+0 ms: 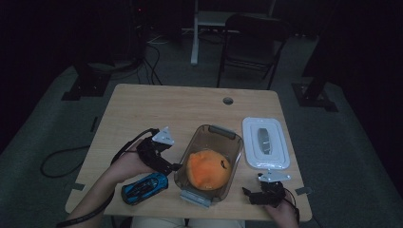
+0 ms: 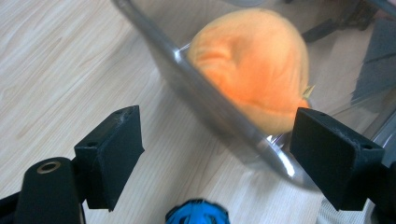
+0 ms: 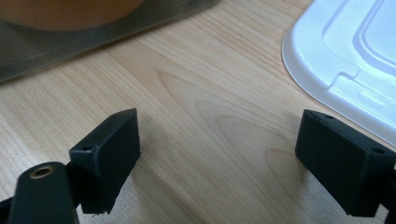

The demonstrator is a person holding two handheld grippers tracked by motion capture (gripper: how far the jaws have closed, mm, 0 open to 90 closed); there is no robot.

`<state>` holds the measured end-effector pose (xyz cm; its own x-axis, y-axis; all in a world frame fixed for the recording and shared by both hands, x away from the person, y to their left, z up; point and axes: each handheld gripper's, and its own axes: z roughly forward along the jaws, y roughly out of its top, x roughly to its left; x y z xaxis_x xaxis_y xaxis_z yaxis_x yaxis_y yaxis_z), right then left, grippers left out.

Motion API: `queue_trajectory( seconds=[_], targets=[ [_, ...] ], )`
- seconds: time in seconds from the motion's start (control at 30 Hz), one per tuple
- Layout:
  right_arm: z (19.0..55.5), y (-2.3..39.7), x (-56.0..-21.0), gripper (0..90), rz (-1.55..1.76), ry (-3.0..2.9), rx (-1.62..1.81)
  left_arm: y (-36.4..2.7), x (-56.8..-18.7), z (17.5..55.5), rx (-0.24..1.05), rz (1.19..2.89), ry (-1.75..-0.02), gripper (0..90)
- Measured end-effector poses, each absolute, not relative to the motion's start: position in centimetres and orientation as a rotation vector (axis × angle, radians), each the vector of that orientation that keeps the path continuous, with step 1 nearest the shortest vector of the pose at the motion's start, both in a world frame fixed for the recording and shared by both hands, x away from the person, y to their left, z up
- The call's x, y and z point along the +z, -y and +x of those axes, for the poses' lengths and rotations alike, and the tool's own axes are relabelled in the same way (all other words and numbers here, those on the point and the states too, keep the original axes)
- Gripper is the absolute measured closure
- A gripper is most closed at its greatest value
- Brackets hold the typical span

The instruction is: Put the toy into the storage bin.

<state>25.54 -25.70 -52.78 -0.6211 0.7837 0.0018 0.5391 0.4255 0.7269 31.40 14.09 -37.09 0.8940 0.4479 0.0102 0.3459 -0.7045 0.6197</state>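
Observation:
An orange plush toy [image 1: 207, 169] [image 2: 252, 65] lies inside a clear plastic box [image 1: 211, 134] [image 2: 205, 107] [image 3: 93, 32] at the middle of the table. A blue toy car [image 1: 144, 186] [image 2: 197, 215] sits on the wood left of the box. My left gripper [image 1: 172, 166] [image 2: 217, 156] hovers open just above the car, its jaws wide and empty, pointing at the box's left wall. My right gripper [image 1: 249, 192] [image 3: 224, 158] rests open near the front right edge, nothing between its jaws, between the box and the white lid [image 1: 265, 142] [image 3: 345, 60].
The wooden table [image 1: 157, 107] has a cable hole [image 1: 228, 100] at the back. A dark chair [image 1: 252, 45] and a white stand [image 1: 196, 33] are on the floor beyond. Cables [image 1: 62, 156] trail off the left side.

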Motion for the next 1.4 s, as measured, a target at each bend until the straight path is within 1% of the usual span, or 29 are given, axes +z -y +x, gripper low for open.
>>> queue_trajectory(
  seconds=[0.2, 0.37, 0.87, 1.07, 1.13, 1.23, 1.27, 1.4],
  targets=[
    [25.5, 25.7, -52.8, 13.5, 1.136, -2.347, 1.012, -16.2, -37.8, 31.2, 0.221, 2.417, -0.618, 17.9],
    [25.5, 25.7, -52.8, 13.4, 1.135, -2.347, 1.012, -17.7, -38.8, 31.0, 0.194, 2.409, -0.642, 18.0],
    [25.5, 25.7, -52.8, 13.4, 1.137, -2.348, 1.012, -21.2, -42.1, 30.0, 0.153, 2.430, -0.731, 18.1],
    [25.5, 25.7, -52.8, 13.4, 1.137, -2.348, 1.012, -22.1, -43.5, 29.5, 0.144, 2.411, -0.776, 17.8],
    [25.5, 25.7, -52.8, 13.4, 1.137, -2.348, 1.012, -22.2, -43.9, 29.4, 0.152, 2.422, -0.801, 10.9],
    [25.5, 25.7, -52.8, 13.4, 1.137, -2.348, 1.012, -22.3, -44.6, 29.2, 0.148, 2.430, -0.821, 10.6],
    [25.5, 25.7, -52.8, 13.4, 1.137, -2.348, 1.011, -22.3, -44.8, 29.1, 0.149, 2.438, -0.823, 9.3],
    [25.5, 25.7, -52.8, 13.4, 1.137, -2.348, 1.012, -22.3, -45.7, 28.7, 0.145, 2.472, -0.808, 9.4]
  ],
)
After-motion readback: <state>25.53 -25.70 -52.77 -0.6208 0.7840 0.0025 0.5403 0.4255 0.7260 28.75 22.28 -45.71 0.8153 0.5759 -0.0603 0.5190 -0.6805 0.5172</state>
